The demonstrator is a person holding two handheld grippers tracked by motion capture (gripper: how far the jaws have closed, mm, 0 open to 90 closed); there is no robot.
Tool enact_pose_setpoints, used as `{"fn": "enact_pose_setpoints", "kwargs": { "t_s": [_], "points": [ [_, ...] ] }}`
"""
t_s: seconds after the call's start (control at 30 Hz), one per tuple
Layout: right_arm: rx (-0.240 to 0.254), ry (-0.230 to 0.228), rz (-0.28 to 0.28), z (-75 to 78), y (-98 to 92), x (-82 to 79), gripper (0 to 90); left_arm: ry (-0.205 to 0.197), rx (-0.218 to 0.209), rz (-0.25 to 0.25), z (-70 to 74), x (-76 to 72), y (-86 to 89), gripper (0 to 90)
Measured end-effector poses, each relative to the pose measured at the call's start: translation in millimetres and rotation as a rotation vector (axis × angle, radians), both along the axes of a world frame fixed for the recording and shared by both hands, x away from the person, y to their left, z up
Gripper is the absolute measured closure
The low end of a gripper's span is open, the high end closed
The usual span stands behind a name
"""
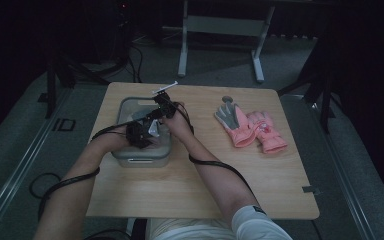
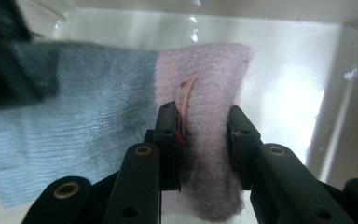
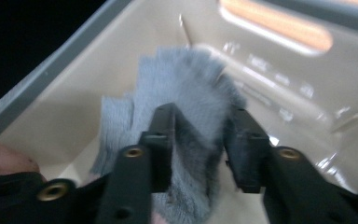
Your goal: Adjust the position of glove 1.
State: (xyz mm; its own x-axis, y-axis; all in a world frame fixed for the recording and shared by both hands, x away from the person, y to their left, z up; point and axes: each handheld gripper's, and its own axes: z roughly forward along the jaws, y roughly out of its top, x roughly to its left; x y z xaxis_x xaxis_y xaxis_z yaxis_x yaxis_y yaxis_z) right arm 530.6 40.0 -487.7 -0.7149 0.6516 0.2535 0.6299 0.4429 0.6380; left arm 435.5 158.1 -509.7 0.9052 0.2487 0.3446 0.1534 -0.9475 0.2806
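High view: A light wooden table (image 1: 190, 190) is seen on a grey carpeted floor (image 1: 25, 150) in a dark room. A white frame (image 1: 220, 25) with two legs stands on the floor beyond the table. A grey plastic bin (image 1: 130, 159) rests on the left half of the table. Both forearms are extended over the bin. The left gripper (image 1: 141, 134) is held at the bin's near part, and the right gripper (image 1: 162, 107) just beyond it, toward the bin's far side. A pair of pink gloves (image 1: 252, 127) lies on the table well to the right of both grippers. A small white object (image 1: 165, 88) lies on the table just beyond the bin.

Left gripper view: The pink cuff of a knitted glove (image 2: 209, 116) is clamped between the two black jaws of the left gripper (image 2: 204, 135). A small label (image 2: 184, 95) stands up from the cuff at the left jaw. The grey part of the glove extends to the left of the fingers. The white floor and walls of the bin (image 2: 289, 88) are seen behind and to the right of the jaws.

Right gripper view: The grey finger end of the glove (image 3: 186, 107) is seen between the jaws of the right gripper (image 3: 199, 140), which stand at a moderate gap. Whether the pads press on the fabric cannot be told because of blur. The beige bin wall (image 3: 65, 107) rises to the left of the fingers.
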Motion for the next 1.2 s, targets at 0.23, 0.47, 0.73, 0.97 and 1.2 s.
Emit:
{"fn": "enact_pose_setpoints", "kwargs": {
  "t_s": [0.23, 0.47, 0.73, 0.97, 1.2],
  "points": [
    [0.051, -0.019, -0.009, 16.0, -18.3, -1.5, 52.1, 0.024, -0.012, 0.015, 2.9, 1.4, -0.9, 63.9],
    [0.115, -0.008, 0.001, 35.8, -51.4, -5.6, 42.9, 0.022, -0.067, 0.075, 18.3, -4.4, 5.1, 46.5],
    [0.202, -0.049, 0.036, 56.2, -91.4, -23.6, 25.4, -0.019, -0.232, 0.18, 47.1, -12.6, 7.5, 24.4],
    [0.199, -0.073, 0.113, 58.5, -121.4, -41.6, 21.1, -0.028, -0.37, 0.246, 61.1, -15.1, 1.2, 1.2],
    [0.118, -0.105, 0.22, 51.0, -139.4, -59.2, 22.2, -0.033, -0.405, 0.222, 61.3, -23.1, -19.7, 0.9]
  ]
}}
